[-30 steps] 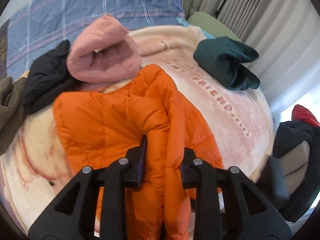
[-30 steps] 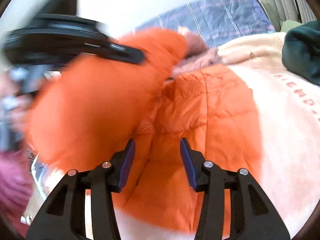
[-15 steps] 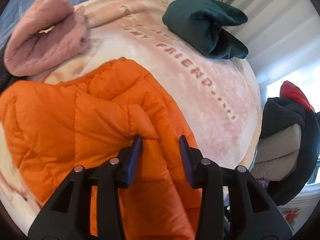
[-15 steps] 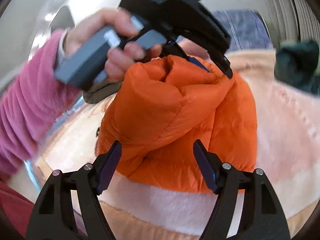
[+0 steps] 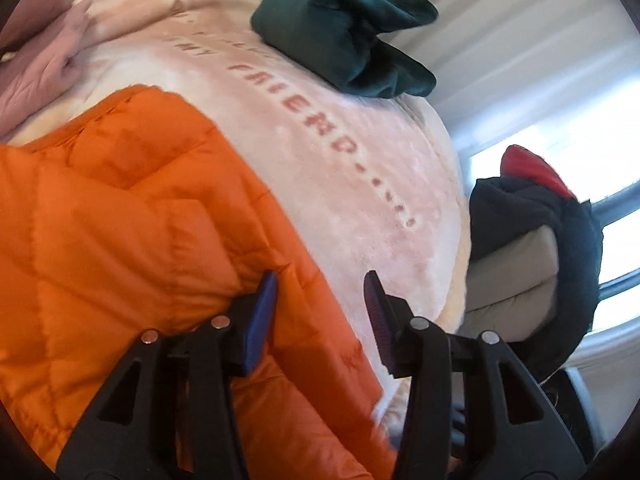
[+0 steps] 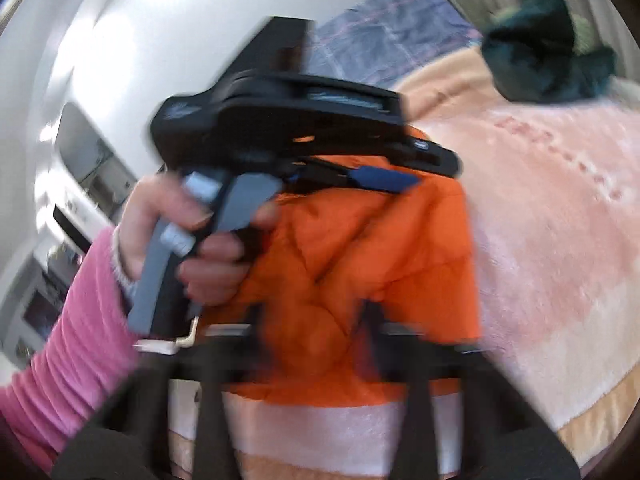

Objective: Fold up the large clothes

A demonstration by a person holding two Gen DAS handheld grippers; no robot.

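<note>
"FRIEND....." in faded red capitals across the pink blanket (image 5: pixel 360 184)

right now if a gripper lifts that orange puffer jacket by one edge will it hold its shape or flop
The orange puffer jacket would probably flop: it already lies in soft, creased folds. Its quilted, puffy panels suggest it is light for its bulk. The smooth shell may slip from a shallow pinch.

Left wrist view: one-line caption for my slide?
Left gripper opening over orange puffer jacket on pink blanket.
</note>
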